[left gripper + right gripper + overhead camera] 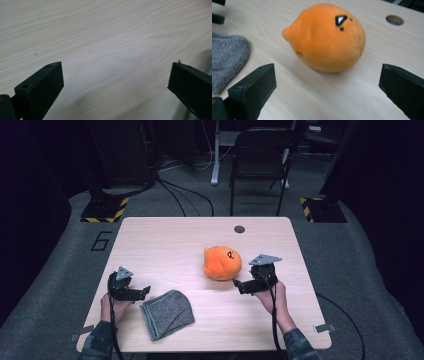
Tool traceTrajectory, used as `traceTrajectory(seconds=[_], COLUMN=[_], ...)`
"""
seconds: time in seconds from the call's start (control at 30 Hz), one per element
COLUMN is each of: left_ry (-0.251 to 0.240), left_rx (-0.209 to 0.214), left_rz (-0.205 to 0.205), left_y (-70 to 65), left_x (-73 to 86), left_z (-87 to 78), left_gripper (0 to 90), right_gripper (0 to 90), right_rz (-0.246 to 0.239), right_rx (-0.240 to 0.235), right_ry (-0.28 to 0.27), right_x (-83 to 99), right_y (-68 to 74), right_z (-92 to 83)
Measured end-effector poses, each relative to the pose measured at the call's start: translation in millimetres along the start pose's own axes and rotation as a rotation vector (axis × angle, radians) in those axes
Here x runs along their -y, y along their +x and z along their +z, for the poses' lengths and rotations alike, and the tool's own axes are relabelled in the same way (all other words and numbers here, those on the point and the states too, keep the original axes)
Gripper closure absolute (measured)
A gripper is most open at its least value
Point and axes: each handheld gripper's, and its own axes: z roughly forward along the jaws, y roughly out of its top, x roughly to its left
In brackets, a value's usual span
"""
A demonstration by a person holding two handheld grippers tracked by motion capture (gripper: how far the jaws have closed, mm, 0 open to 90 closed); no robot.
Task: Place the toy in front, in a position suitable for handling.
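Note:
An orange round plush toy (222, 263) with a black eye mark lies on the wooden table (165, 240), right of centre. My right gripper (239, 286) sits just to its near right, open, jaws pointing at it. In the right gripper view the plush toy (327, 37) lies beyond the wide-apart jaws of the right gripper (328, 72), not between them. A folded grey cloth (167, 314) lies at the front left, with my left gripper (145, 291) just to its left. The left gripper (116, 68) stands open over bare wood with nothing between its jaws.
A round cable hole (239, 229) sits near the table's far edge. A dark folding chair (262, 155) stands on the floor beyond the table. The grey cloth (227, 60) appears left of the plush in the right gripper view.

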Motion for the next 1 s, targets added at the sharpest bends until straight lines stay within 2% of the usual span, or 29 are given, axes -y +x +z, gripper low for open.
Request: traceTrajectory(seconds=[0.13,0.17,0.27,0.53,0.63,0.67,0.7,0.73,0.8,0.87,0.93,0.97,1.0], left_ry=[-0.008,-0.006,0.000,0.092,0.114,0.125,0.132,0.142,0.163,0.155,0.144,0.141,0.141], left_rx=[0.035,0.055,0.108,0.203,0.216,0.210,0.208,0.204,0.219,0.221,0.214,0.214,0.217], left_rz=[0.041,0.061,0.085,0.147,0.162,0.165,0.158,0.155,0.154,0.143,0.159,0.153,0.170], left_y=[-16.8,-23.3,-40.4,-84.8,-95.3,-97.5,-98.9,-99.5,-97.9,-97.5,-96.8,-97.4,-96.6], left_x=[-6.6,-8.9,-12.9,-6.1,-1.0,1.2,3.9,6.7,10.8,14.0,15.5,16.6,16.7], left_z=[-10.3,-12.5,-16.6,-19.8,-19.3,-17.8,-15.7,-13.4,-10.8,-9.4,-10.3,-10.7,-11.9], left_gripper=[0.1,0.1,0.1,0.1,0.1,0.2,0.6,2.4,13.9,17.4,27.3,30.3,42.5], right_gripper=[0.5,0.5,0.9,1.5,1.6,1.6,1.7,1.7,1.7,1.7,1.8,1.9,1.9], right_rz=[0.015,0.015,0.044,0.087,0.084,0.099,0.097,0.098,0.100,0.104,0.101,0.106,0.108], right_rx=[0.008,0.010,0.024,0.044,0.046,0.046,0.046,0.048,0.049,0.046,0.048,0.046,0.046], right_ry=[0.023,0.034,0.043,0.056,0.061,0.059,0.057,0.056,0.058,0.062,0.071,0.071,0.073], right_x=[21.8,26.5,42.0,58.6,61.5,62.4,62.9,63.7,64.9,66.3,67.1,67.2,67.4], right_y=[0.0,-1.5,-8.9,-18.7,-20.4,-20.3,-21.3,-21.9,-22.5,-22.5,-23.4,-23.5,-24.9], right_z=[-10.0,-11.5,-23.5,-34.0,-36.1,-37.0,-37.6,-38.1,-38.3,-37.8,-37.5,-37.3,-36.9])
